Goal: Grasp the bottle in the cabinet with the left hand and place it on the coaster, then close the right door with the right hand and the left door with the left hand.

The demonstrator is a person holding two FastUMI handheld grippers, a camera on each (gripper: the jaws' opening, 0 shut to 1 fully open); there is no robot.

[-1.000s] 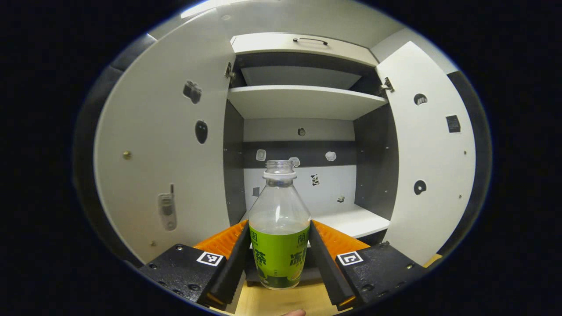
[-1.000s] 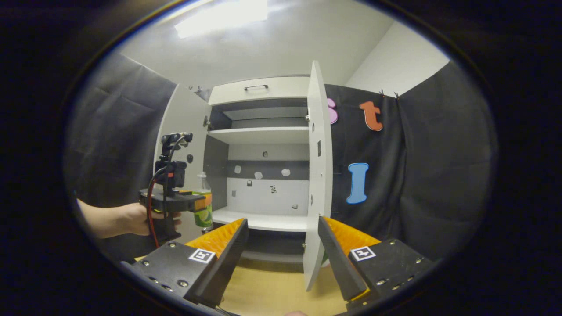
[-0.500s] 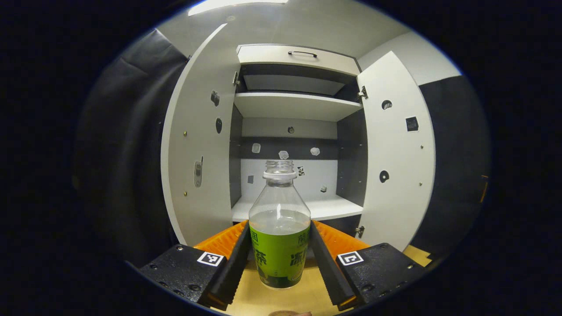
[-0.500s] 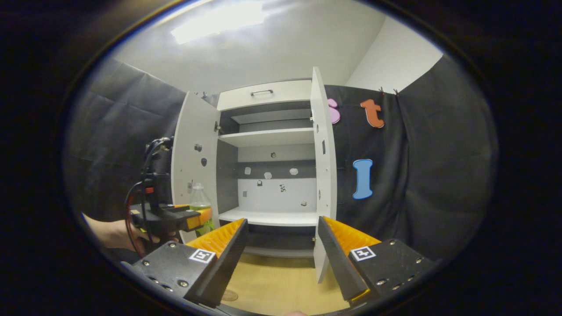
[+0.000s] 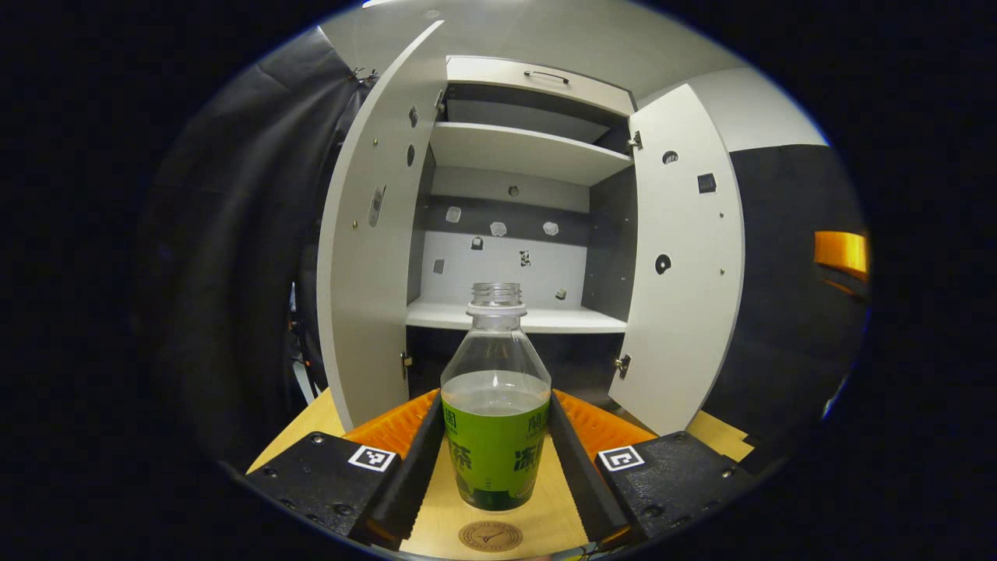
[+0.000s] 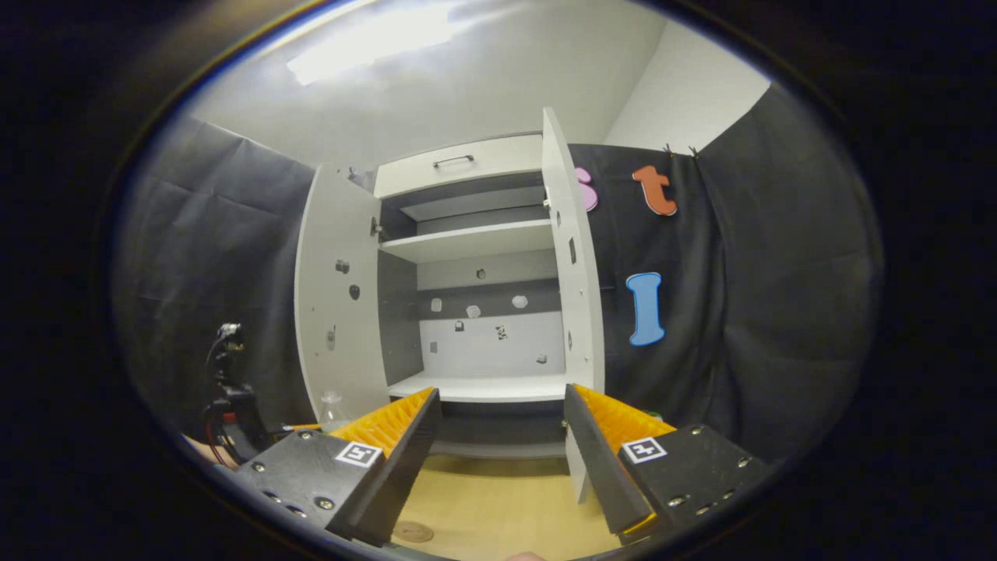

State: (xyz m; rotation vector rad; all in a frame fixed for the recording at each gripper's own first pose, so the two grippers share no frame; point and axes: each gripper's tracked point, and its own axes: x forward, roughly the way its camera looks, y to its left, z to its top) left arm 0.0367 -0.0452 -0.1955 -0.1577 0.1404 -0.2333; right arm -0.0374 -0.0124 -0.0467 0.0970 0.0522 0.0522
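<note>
- Pulling back from the cabinet (image 5: 518, 195), I had brought the bottle (image 5: 495, 405) out and lower, over the counter (image 5: 498, 510).
- It was clear, uncapped, part full, with a green label.
- My left gripper (image 5: 495, 460) held it upright, both fingers (image 5: 413, 460) clenched on the label.
- A round coaster (image 5: 490, 536) lay just before it.
- My right gripper (image 6: 502, 460) hung released.

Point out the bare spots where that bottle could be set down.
The tabletop is bare between the cabinet's two open doors, apart from the round coaster just short of the bottle. The lower shelf is bare. It is crowded only between the left gripper's jaws.
</note>
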